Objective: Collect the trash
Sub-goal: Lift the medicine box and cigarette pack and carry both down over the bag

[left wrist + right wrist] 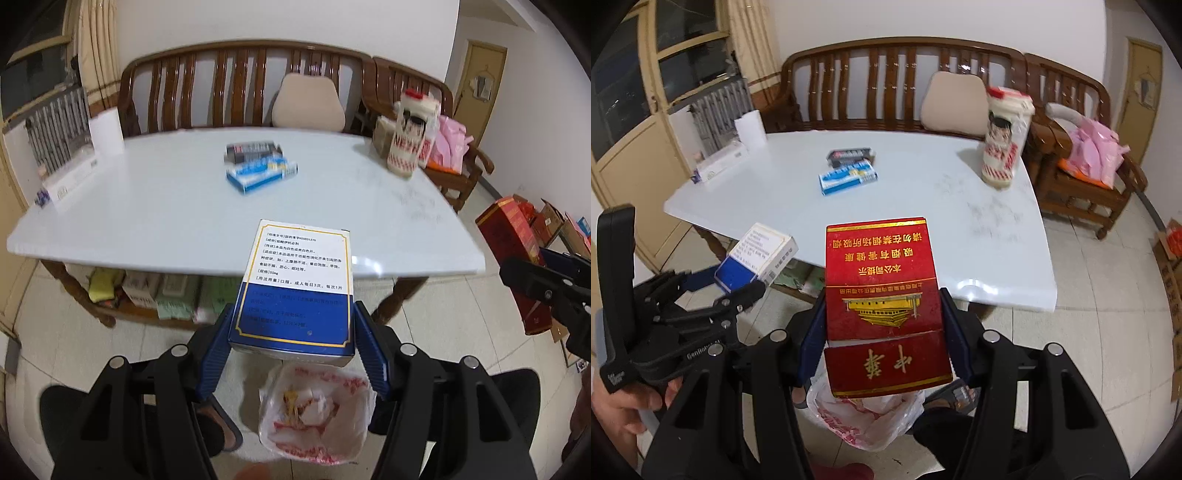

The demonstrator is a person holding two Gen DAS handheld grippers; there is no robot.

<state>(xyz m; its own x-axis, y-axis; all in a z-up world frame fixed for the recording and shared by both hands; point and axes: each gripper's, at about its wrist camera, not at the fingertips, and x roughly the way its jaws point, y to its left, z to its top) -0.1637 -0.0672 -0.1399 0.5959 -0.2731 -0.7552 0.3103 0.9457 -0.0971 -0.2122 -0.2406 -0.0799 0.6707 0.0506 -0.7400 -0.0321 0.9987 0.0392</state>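
I found the left gripper with its jaws closed on the flanks of a blue-and-white medicine box, held flat with the printed face up. From the left wrist view the box hung directly above the bag-lined bin on the floor, just off the near edge of the tabletop. I judged this placement deliberate: opening the jaws there would let the box fall into the bag.

The right gripper had its jaws clamped on the sides of a red cigarette pack, lid end toward the camera. The same bin showed below it, partly hidden by the pack, so I took both items as staged over one target. The two grippers sat close together; I would release one at a time to avoid contact.

On the tabletop remained a blue-and-white carton touching a dark box behind it, near the centre. A tall white-and-red container stood at the right edge, and a long white box with a paper roll lay at the far left corner. Whether those last three were trash I could not tell.

I judged the task partway done, with two drops pending.
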